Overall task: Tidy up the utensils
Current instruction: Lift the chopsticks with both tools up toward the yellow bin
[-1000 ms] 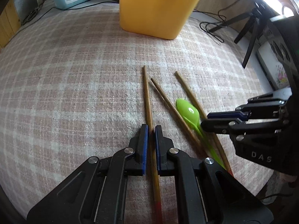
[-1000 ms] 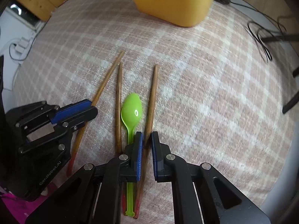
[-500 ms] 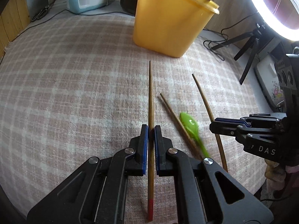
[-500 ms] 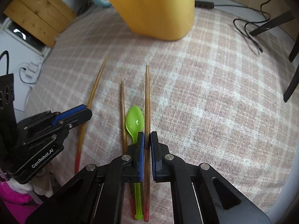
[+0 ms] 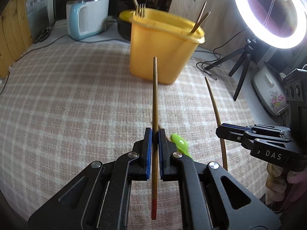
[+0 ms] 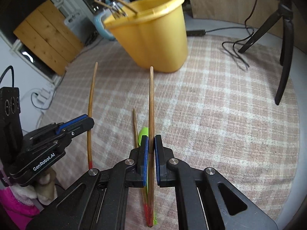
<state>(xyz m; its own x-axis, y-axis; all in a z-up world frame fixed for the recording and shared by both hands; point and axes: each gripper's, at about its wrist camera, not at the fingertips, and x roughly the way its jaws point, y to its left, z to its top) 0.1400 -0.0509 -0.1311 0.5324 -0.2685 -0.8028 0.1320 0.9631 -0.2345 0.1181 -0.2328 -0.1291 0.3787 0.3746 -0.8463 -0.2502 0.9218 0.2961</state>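
Both hands were in the carrying step: each had a chopstick lifted clear of the checked cloth (image 5: 76, 99) and aimed toward the yellow tub (image 5: 163, 46), which stood ahead at the far side of the table with a fork (image 5: 140, 9) and a few chopsticks already standing in it.

The left claw (image 5: 155, 143) was closed almost fully, its blue pads pinching a chopstick (image 5: 155, 95) near the middle, so that the tapered end ran out ahead toward the tub and the red-tipped end hung back under the claw. The right claw (image 6: 151, 149) was closed just as tightly on a second chopstick (image 6: 151, 103), held the same way, red end behind. In the left view the right claw's chopstick (image 5: 215, 105) showed off to the right, well apart from the first.

On the cloth below the claws lay a green spoon (image 5: 179, 142) and one more chopstick (image 6: 135, 126), just beside each other; neither was gripped.

The next move would probably call for bringing each chopstick over the tub's rim, tipping it toward upright and opening the claw only once one end was inside. The sticks were long and held mid-length, so they could pivot in the pads or catch the rim. The spoon and the last chopstick remained to be gathered
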